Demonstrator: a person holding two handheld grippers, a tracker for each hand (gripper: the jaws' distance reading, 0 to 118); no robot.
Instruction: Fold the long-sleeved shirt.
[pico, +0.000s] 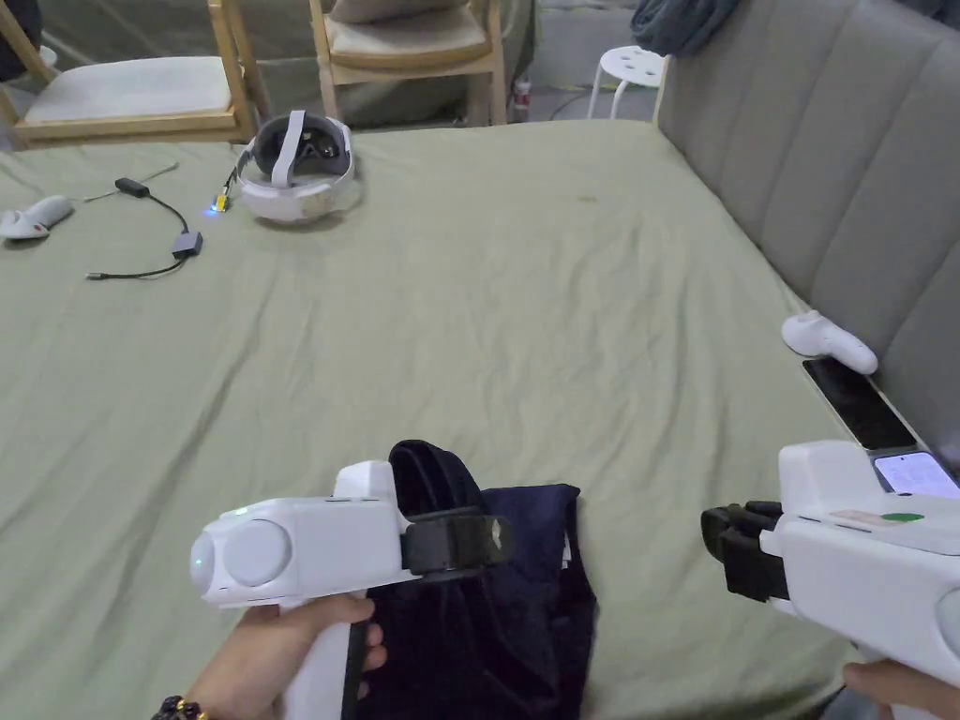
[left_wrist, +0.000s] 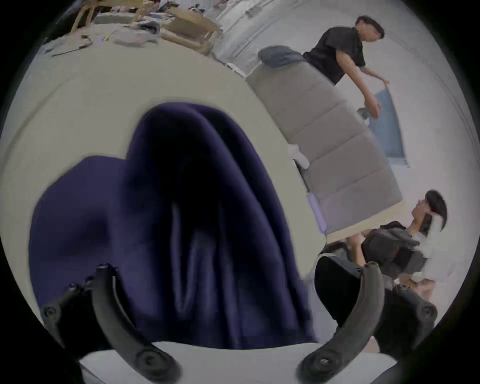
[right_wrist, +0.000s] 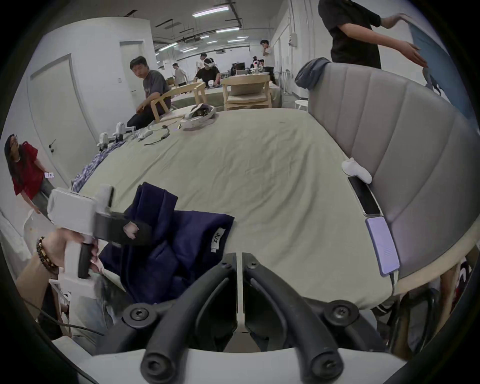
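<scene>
While the left tool (pico: 502, 542) hovers with jaws spread wide over a bunched navy shirt (pico: 506, 619) at the bed's (pico: 525, 309) near edge, the right tool (pico: 727, 548), jaws clenched together on nothing, is held off to the shirt's right, apart from it.

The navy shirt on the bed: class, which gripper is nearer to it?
Left. The left gripper is right over the navy shirt; the right gripper is off to its right, over bare sheet.
</scene>
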